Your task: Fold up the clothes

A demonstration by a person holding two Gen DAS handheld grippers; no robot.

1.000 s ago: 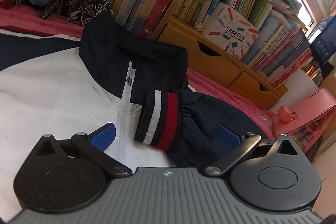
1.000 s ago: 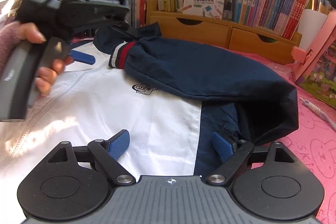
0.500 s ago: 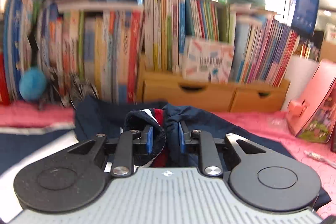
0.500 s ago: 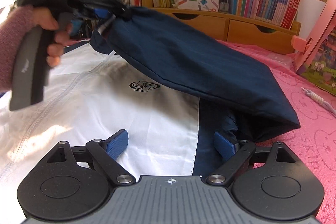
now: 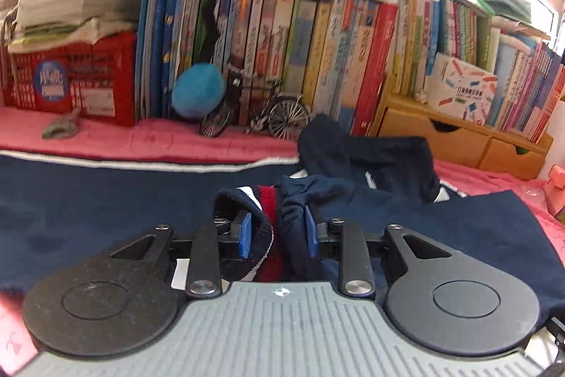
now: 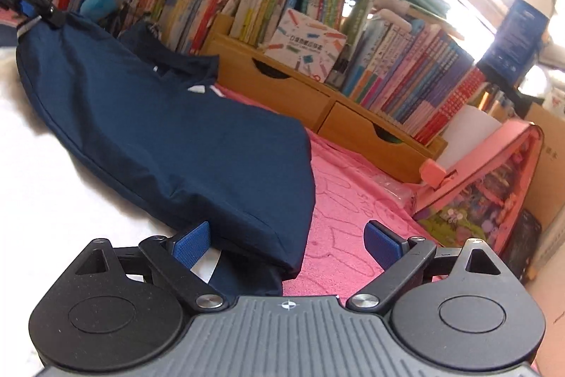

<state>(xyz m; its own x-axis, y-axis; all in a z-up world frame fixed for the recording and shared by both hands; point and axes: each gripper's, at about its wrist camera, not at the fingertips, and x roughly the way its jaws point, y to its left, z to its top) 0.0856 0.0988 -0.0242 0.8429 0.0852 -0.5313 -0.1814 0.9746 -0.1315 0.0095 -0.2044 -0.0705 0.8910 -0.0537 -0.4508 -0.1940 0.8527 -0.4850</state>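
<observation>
A navy and white zip jacket lies on a pink blanket. My left gripper is shut on the sleeve cuff, which has white and red stripes, and holds it over the jacket body. In the right wrist view the navy sleeve stretches across the white jacket front up to the left gripper at the far left. My right gripper is open and empty, low over the sleeve's shoulder end where it meets the blanket.
Rows of books, a model bicycle and wooden drawers line the back. A red crate stands at the left. A pink case sits on the pink blanket at the right.
My left gripper closed on the cuff, lifted it and carried the sleeve leftward across the jacket. My right gripper shifted right toward the sleeve's shoulder end and stayed open.
</observation>
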